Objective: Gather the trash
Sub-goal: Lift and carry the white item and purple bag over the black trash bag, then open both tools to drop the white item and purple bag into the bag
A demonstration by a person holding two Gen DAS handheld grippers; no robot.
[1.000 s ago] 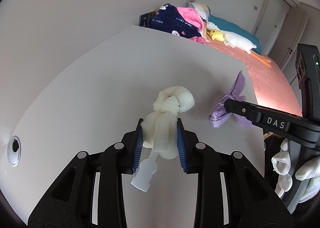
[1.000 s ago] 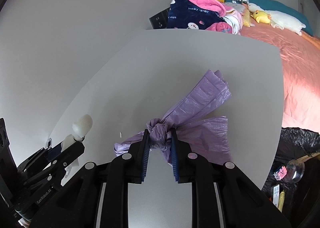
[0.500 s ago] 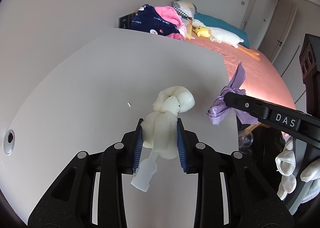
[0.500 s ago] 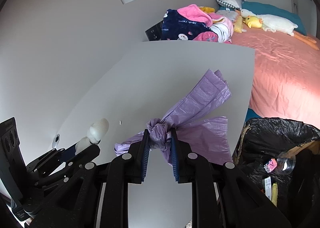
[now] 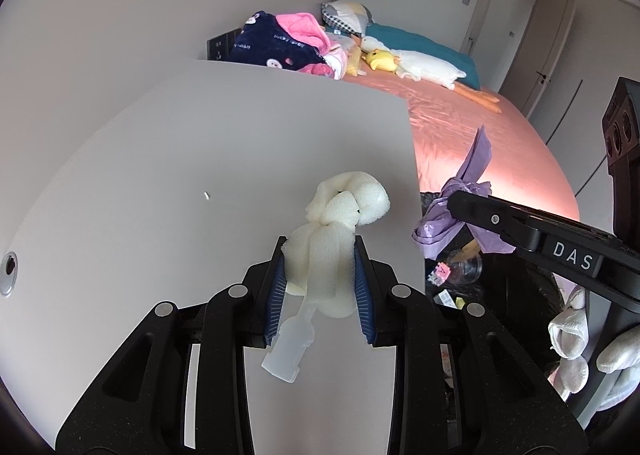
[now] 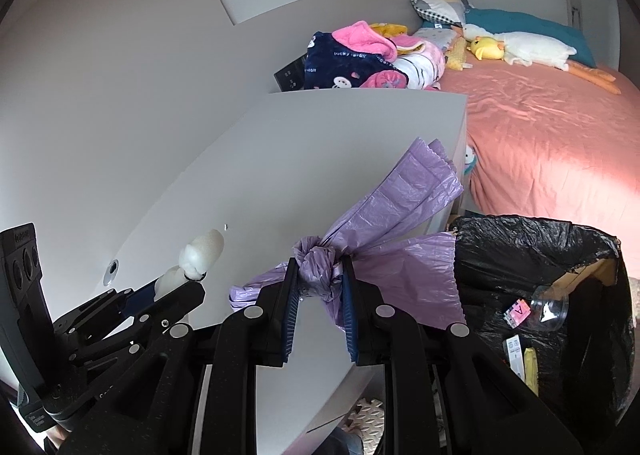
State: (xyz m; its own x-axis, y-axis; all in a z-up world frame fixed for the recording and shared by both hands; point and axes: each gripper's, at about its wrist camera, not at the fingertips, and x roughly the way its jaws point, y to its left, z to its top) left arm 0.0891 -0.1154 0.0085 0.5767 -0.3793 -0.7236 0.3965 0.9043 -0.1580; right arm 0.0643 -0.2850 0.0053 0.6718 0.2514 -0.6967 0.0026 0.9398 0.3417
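My left gripper [image 5: 320,271] is shut on a knotted wad of white foam [image 5: 340,231], held above the grey table [image 5: 200,159]; a clear plastic piece [image 5: 290,347] hangs below it. My right gripper [image 6: 320,295] is shut on the knot of a purple plastic bag [image 6: 384,215], held at the table's right edge beside the black-lined trash bin [image 6: 532,247]. The purple bag [image 5: 460,207] and right gripper arm also show in the left wrist view. The foam [image 6: 200,255] also shows in the right wrist view.
The bin holds a clear cup [image 6: 552,303], a pink card and other litter. A bed with a salmon sheet [image 6: 552,135], plush toys and piled clothes [image 6: 360,63] lies beyond. A tiny white scrap [image 5: 206,196] lies on the table. A round grommet [image 5: 8,273] sits at its left.
Both grippers have moved right with their loads, toward the table's right edge. The trash bin has come into full view below the purple bag.
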